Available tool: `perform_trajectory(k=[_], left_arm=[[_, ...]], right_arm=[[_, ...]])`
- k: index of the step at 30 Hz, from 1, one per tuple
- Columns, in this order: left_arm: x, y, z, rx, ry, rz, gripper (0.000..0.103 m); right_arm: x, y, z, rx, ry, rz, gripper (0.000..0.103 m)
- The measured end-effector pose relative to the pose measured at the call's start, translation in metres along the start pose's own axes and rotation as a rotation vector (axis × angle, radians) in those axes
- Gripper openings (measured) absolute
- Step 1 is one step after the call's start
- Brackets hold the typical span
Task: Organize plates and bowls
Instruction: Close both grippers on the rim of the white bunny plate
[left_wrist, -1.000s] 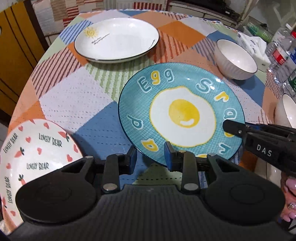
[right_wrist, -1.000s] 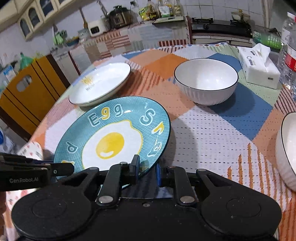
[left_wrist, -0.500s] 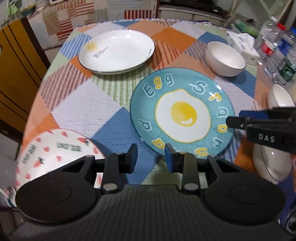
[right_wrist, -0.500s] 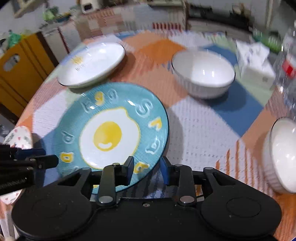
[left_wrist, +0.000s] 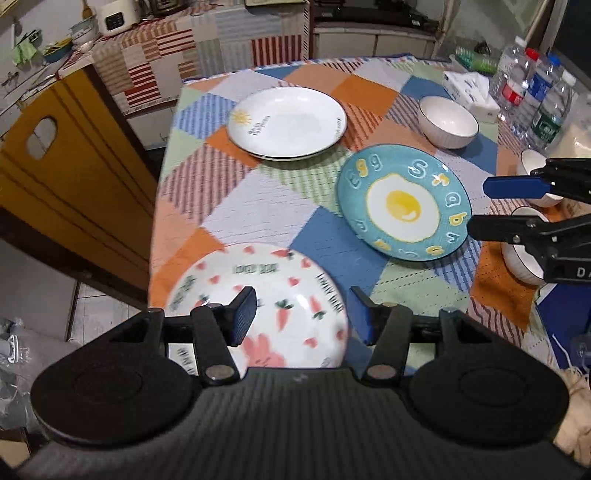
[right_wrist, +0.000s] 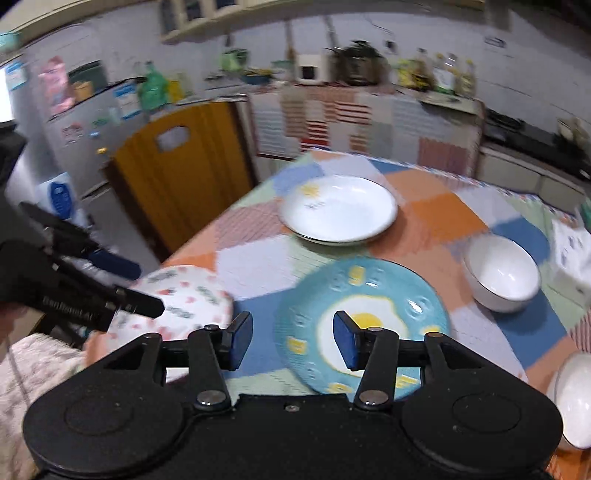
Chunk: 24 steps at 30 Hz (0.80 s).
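A blue egg plate (left_wrist: 404, 202) (right_wrist: 364, 317) lies flat on the checked tablecloth. A white plate with a sun mark (left_wrist: 287, 122) (right_wrist: 338, 209) sits further back. A white carrot-and-heart plate (left_wrist: 266, 302) (right_wrist: 181, 306) sits at the near left table edge. White bowls stand at the back right (left_wrist: 448, 126) (right_wrist: 501, 273) and near right (left_wrist: 524, 254) (right_wrist: 574, 398). My left gripper (left_wrist: 301, 320) is open and empty above the carrot plate. My right gripper (right_wrist: 293, 341) is open and empty above the egg plate's near left edge; it shows at the right of the left wrist view (left_wrist: 478, 206).
A tissue pack (left_wrist: 471, 94) and several water bottles (left_wrist: 532, 99) stand at the table's far right. A yellow chair back (left_wrist: 62, 173) stands close to the table's left edge. Kitchen counters run behind the table.
Both grippers opened wide and pulled back and up from the egg plate, which now lies free on the table. My left gripper swung left over the carrot plate.
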<state>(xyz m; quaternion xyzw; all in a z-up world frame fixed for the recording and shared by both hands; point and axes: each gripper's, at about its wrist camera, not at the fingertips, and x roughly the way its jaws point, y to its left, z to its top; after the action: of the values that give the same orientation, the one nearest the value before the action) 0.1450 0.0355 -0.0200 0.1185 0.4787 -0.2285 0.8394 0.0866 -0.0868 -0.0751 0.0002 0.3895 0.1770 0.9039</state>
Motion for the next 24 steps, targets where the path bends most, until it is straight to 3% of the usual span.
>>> perform_trajectory(k=[4, 8, 10, 13, 17, 24], left_arm=[[-0.010, 0.025, -0.016, -0.025, -0.033, 0.014, 0.059], [-0.003, 0.042, -0.030, 0.038, -0.018, 0.034, 0.060], [0.004, 0.051, -0.037, 0.076, 0.007, -0.010, 0.060], [0.014, 0.064, -0.045, 0.057, 0.031, -0.025, 0.065], [0.029, 0.080, -0.050, 0.023, 0.029, -0.015, 0.065], [0.065, 0.107, -0.058, 0.020, 0.068, 0.013, 0.061]], right_arm=[[-0.006, 0.026, 0.004, -0.081, -0.047, 0.033, 0.062], [-0.002, 0.043, -0.006, -0.134, -0.147, 0.040, 0.070], [0.008, 0.049, -0.011, -0.159, -0.157, 0.051, 0.071], [0.037, 0.052, -0.013, -0.109, -0.059, 0.057, 0.071], [0.071, 0.051, -0.015, -0.027, 0.065, 0.093, 0.071], [0.118, 0.059, -0.030, 0.041, 0.210, 0.129, 0.069]])
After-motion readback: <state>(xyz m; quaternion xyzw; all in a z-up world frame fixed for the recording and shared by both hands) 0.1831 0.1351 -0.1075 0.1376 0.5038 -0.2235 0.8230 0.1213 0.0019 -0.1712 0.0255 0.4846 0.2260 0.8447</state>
